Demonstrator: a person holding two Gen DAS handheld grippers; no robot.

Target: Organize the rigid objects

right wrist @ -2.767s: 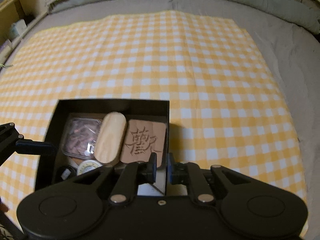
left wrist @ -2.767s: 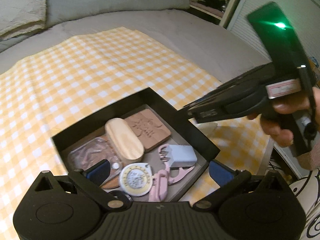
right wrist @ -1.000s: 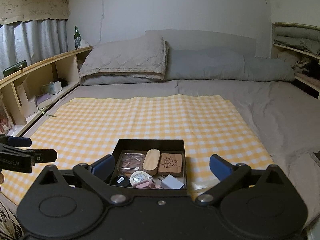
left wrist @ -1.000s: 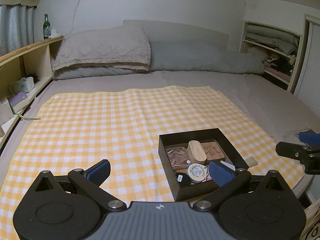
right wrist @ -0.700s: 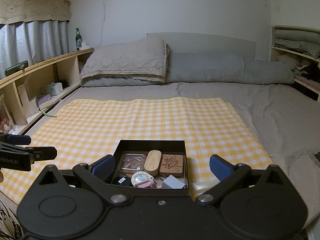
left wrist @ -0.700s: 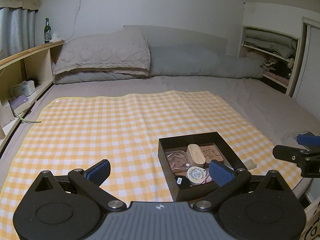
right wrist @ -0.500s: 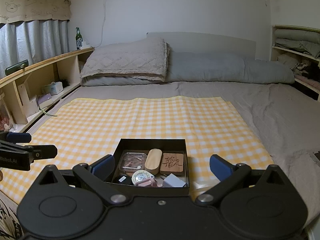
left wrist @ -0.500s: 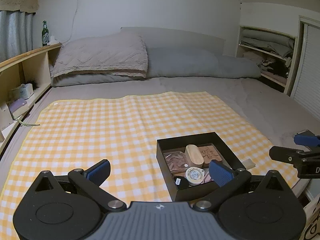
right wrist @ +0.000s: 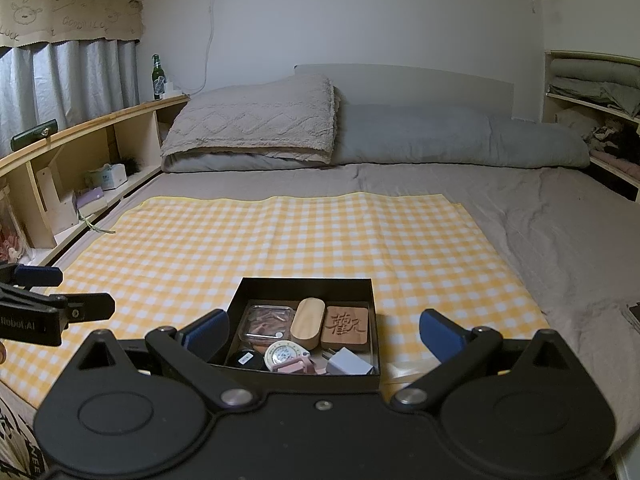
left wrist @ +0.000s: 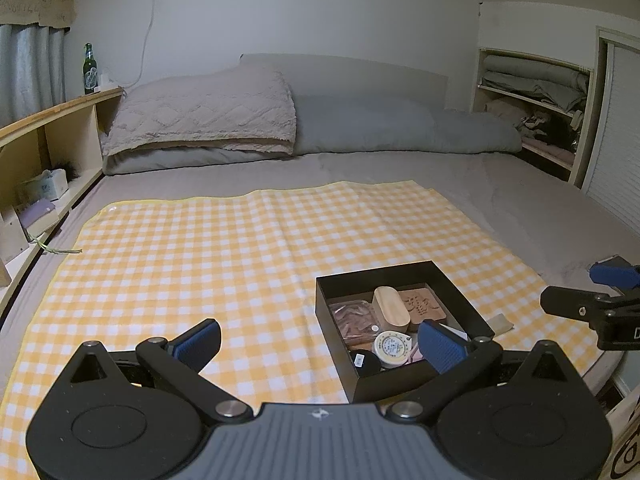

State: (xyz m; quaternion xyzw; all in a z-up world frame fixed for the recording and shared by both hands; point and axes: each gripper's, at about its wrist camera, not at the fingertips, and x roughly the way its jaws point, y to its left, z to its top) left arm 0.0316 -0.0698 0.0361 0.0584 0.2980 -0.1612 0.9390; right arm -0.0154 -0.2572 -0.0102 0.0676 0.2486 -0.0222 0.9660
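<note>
A black open box (left wrist: 326, 300) sits near the front edge of a yellow checked cloth (left wrist: 200, 248) on the bed. It holds a wooden oval case (right wrist: 307, 322), a carved brown block (right wrist: 345, 327), a clear container of pink pieces (right wrist: 266, 320), a round tape measure (right wrist: 285, 354), a white charger (right wrist: 347, 362), a pink item and a small black one. My left gripper (left wrist: 320, 340) is open and empty, pulled back, the box behind its right finger. My right gripper (right wrist: 322, 330) is open and empty, held back with the box (right wrist: 240, 294) seen between its fingers.
A folded quilt (right wrist: 256, 128) and grey duvet (right wrist: 440, 140) lie at the head of the bed. A wooden shelf (right wrist: 80, 160) with a green bottle (right wrist: 158, 77) runs along the left. A small white scrap (left wrist: 502, 323) lies right of the box.
Both grippers have pulled back and up from the box. The right gripper, shut over the box's front edge 2.8 s ago, is now open. In the last second the views barely shift.
</note>
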